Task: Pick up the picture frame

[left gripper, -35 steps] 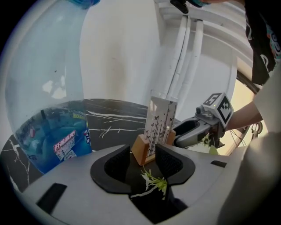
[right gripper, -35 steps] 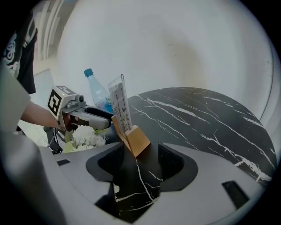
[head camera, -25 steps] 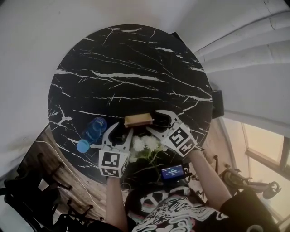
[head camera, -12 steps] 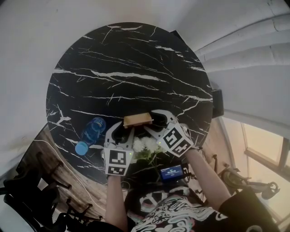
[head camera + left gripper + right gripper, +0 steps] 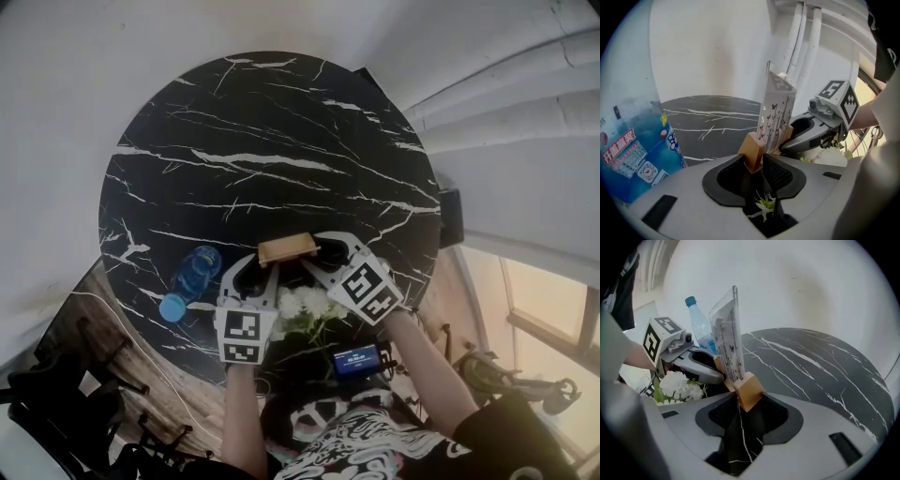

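Round black marble table (image 5: pixel 272 141) carries a picture frame (image 5: pixel 286 248), blue water bottle (image 5: pixel 190 278) and white flowers (image 5: pixel 305 302)

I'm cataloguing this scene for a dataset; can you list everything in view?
table: one, black with white veins, under everything
picture frame: one, clear panel on tan wooden base, upright at the near edge
water bottle: one, blue, standing left of the frame
flowers: one bunch, white, between the two tools
screen device: one, dark, blue display, below the flowers
left tool: one, grey, jaws have just been closing, now on the base's left end
right tool: one, grey, jaws likewise just closing, on its right end
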`<action>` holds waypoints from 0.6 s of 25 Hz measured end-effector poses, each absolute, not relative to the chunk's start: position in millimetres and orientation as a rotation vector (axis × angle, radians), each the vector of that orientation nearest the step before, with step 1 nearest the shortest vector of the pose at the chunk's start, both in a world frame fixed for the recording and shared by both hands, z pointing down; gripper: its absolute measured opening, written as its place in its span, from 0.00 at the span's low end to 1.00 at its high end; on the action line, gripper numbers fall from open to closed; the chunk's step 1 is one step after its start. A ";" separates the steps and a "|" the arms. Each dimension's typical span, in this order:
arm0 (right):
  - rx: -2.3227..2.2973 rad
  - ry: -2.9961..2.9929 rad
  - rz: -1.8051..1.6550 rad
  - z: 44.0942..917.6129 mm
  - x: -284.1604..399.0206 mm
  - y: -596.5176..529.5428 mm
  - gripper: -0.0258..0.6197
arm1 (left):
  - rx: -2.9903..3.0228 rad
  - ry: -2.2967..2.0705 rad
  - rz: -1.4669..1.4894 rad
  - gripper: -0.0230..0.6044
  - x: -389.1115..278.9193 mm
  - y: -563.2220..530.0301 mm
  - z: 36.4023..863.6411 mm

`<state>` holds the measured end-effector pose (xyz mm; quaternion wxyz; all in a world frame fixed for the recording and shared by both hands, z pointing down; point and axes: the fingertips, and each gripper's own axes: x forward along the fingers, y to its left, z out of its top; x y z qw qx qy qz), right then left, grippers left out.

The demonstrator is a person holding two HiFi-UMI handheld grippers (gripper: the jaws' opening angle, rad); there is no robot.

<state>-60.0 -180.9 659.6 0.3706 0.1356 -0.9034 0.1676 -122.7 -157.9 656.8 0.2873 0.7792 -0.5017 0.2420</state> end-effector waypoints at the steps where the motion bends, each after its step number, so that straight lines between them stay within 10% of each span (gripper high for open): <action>1: 0.351 -2.318 0.442 659.3 -59.5 -180.9 0.29 | 2.078 -1.339 0.650 0.25 -122.5 -157.3 657.7; 15: 0.368 -2.302 0.536 652.9 -54.6 -182.5 0.27 | 2.044 -1.326 0.608 0.24 -120.6 -159.0 647.6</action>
